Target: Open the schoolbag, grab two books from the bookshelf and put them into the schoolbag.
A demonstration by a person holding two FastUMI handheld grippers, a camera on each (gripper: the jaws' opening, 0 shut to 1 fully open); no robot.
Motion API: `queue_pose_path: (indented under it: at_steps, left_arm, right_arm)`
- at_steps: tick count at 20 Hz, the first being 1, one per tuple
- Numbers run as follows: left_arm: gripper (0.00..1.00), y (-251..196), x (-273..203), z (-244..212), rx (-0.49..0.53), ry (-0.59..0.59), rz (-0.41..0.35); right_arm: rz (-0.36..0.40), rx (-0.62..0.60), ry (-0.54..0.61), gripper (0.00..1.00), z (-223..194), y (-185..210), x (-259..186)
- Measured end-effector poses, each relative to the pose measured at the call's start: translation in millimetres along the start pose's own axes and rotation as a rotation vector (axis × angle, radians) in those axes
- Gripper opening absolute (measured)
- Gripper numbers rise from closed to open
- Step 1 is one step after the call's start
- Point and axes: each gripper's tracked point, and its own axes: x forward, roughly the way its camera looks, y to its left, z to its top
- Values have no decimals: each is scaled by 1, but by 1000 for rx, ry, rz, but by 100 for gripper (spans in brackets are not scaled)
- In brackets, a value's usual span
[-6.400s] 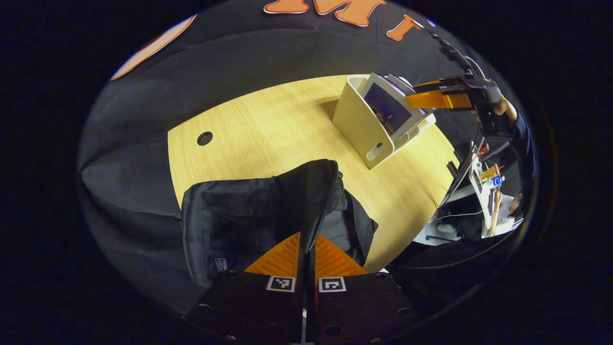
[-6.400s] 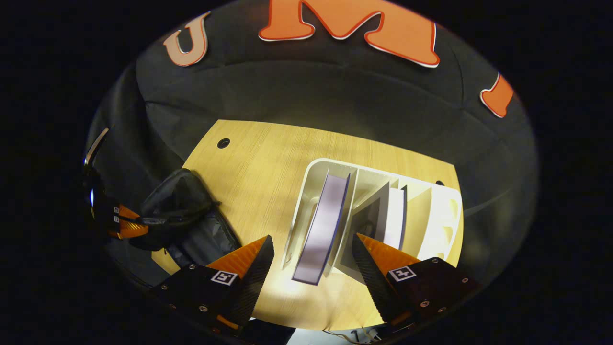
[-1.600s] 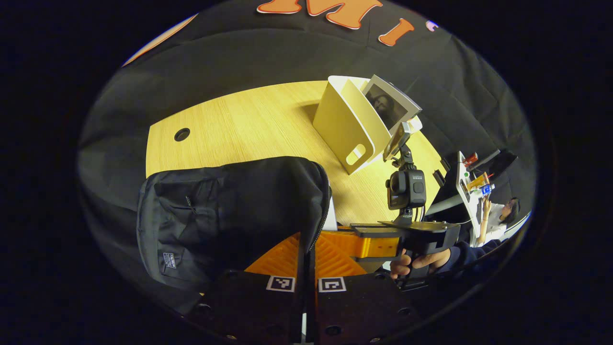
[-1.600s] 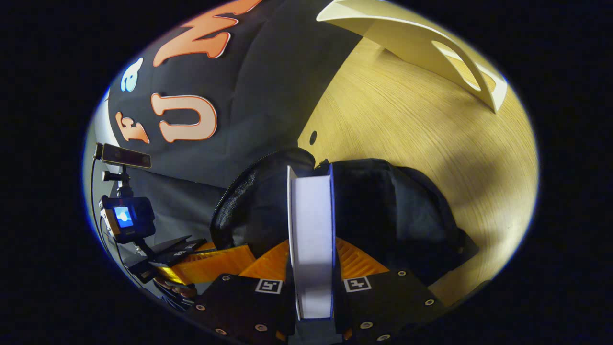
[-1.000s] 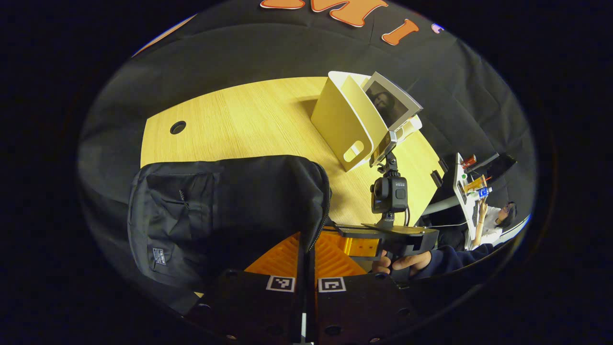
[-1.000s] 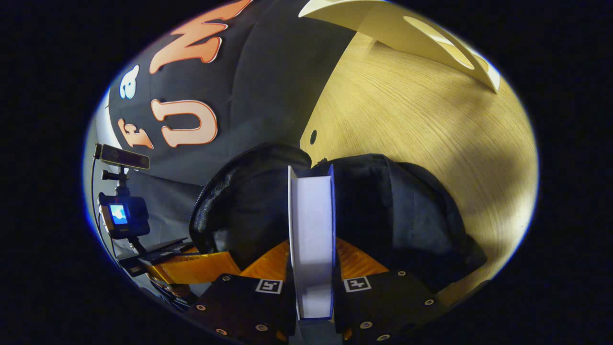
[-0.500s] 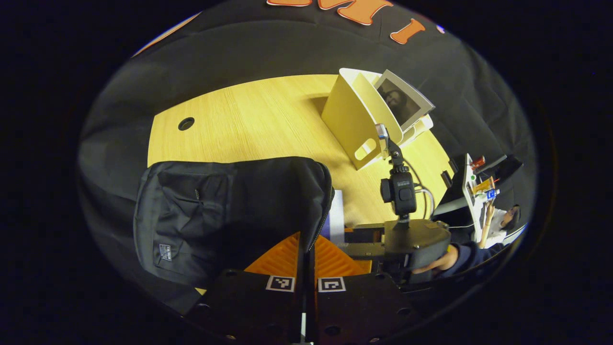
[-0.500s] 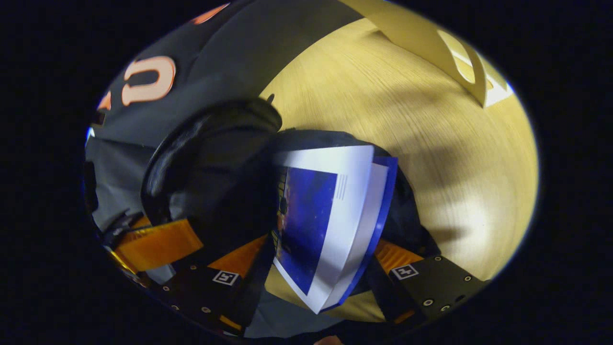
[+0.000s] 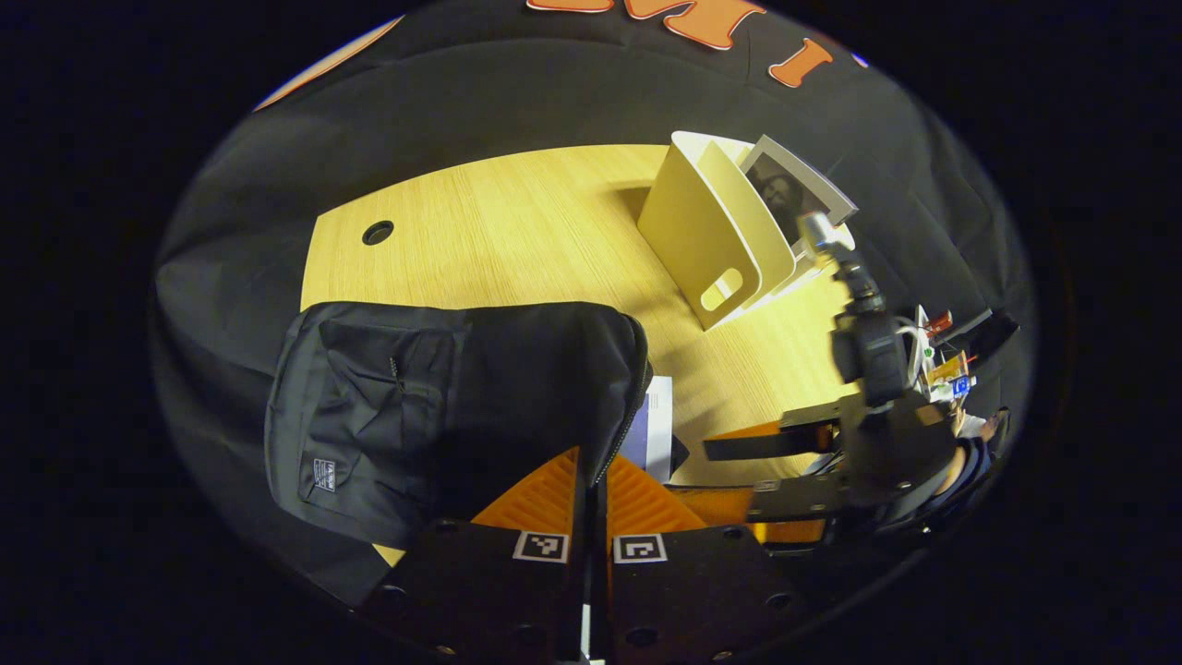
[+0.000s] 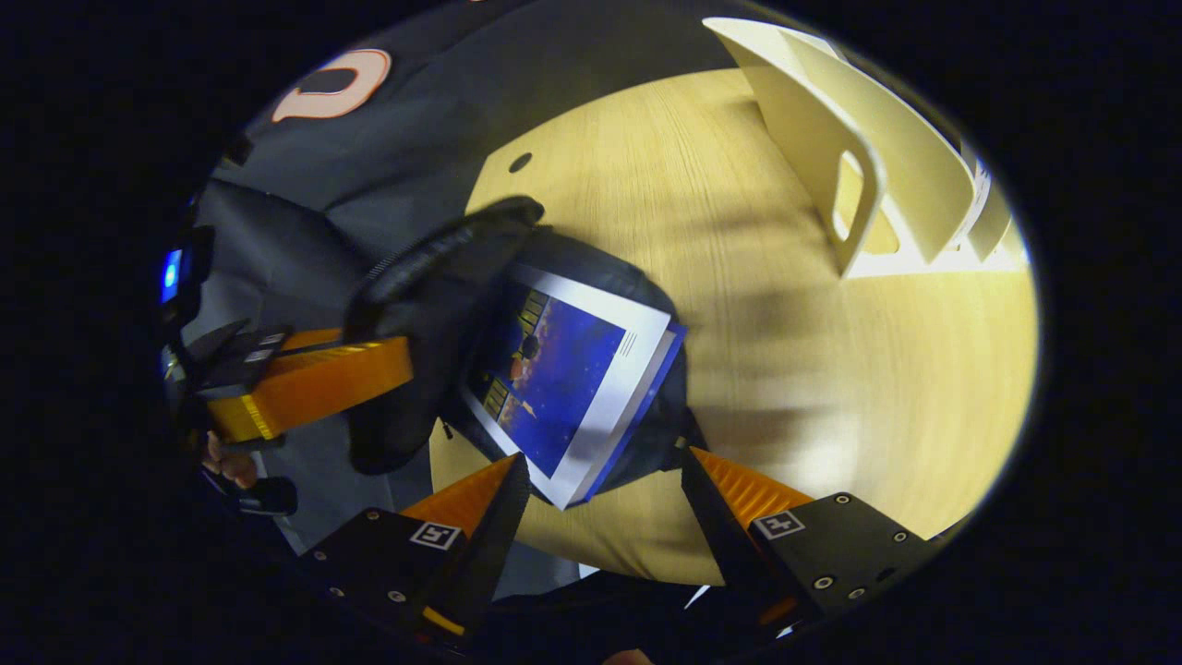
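While your left gripper [image 9: 591,489] has its jaws clenched on the raised flap of the schoolbag [image 9: 443,397], holding that flap up off the bag's body, your right gripper [image 10: 600,499] has its jaws spread wide and released, with nothing between them. Taking the schoolbag as the landmark: the blue-covered book [image 10: 563,379] lies in its open mouth, cover up, slanted, with one corner projecting past the bag's edge toward your right gripper's fingers [image 10: 485,503] and not touching them. In the left gripper view a pale edge of that book [image 9: 657,427] shows just beside the lifted flap.

Beyond the schoolbag, the bag rests on the wooden tabletop [image 10: 739,185], which has a round cable hole [image 9: 378,232] on the far side of the bag. The cream bookshelf [image 9: 716,240] stands upright on the tabletop well apart from the bag, with a second book [image 9: 794,189] leaning in one of its slots. Your right gripper, with its mounted camera [image 9: 868,346], shows in the left gripper view beside the bag's open side.
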Motion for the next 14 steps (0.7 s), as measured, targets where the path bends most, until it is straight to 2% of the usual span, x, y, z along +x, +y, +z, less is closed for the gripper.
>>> queue_pose_path:
  at_steps: [9, 14]
  left_arm:
    - [4, -5, 2, 3, 46, 36, 56]
    - [4, -6, 3, 4, 46, 38, 68]
  right_arm:
    - [-168, -84, -80, 99, 60, -85, -124]
    - [-256, -157, -106, 99, 103, -115, -172]
